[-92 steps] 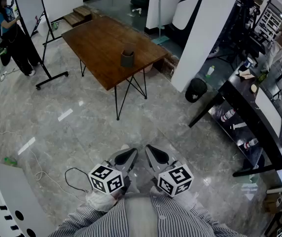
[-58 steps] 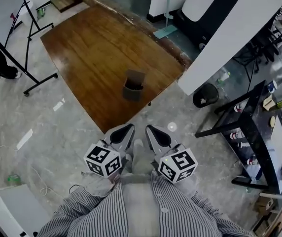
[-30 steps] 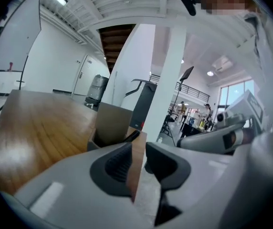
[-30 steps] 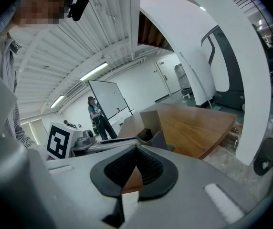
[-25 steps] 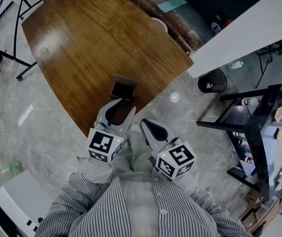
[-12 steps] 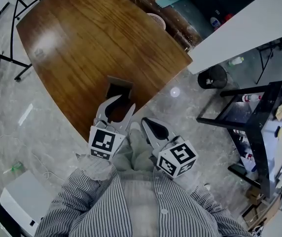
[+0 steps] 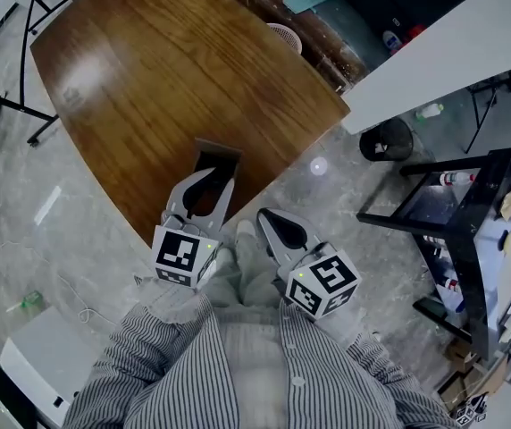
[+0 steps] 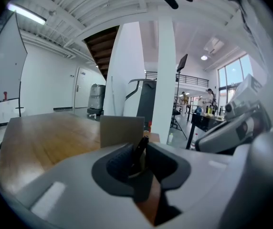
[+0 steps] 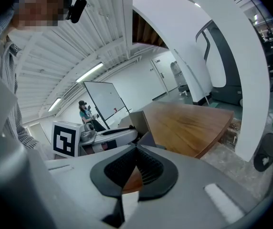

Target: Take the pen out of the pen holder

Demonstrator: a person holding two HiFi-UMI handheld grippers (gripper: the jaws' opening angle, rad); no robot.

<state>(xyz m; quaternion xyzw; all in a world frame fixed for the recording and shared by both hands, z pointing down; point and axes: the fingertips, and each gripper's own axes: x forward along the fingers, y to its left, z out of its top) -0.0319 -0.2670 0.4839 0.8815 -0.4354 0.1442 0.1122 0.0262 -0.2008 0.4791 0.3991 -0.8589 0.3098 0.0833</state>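
A brown pen holder [image 7: 221, 147] with a raised back flap stands near the front edge of the wooden table [image 7: 166, 70]. My left gripper [image 7: 214, 173] reaches over its opening. In the left gripper view the holder's flap [image 8: 122, 130] rises just behind the jaws. A black pen [image 8: 139, 150] stands slanted between the fingertips of the left gripper [image 8: 143, 143], whose jaws are closing with both tips against the pen. My right gripper [image 7: 266, 218] hangs off the table's edge, beside the left one. Its jaws [image 9: 136, 149] are shut on nothing.
A black bin [image 7: 388, 138] and a black shelf rack [image 7: 443, 213] stand on the floor at the right, beyond a white pillar [image 7: 452, 52]. Whiteboard stand legs [image 7: 5, 105] are at the left. A person [image 9: 85, 111] stands by a whiteboard far off.
The person walked up to the table. The left gripper reached out over the holder, spread its jaws, and has now narrowed them around the pen. The right gripper stayed back.
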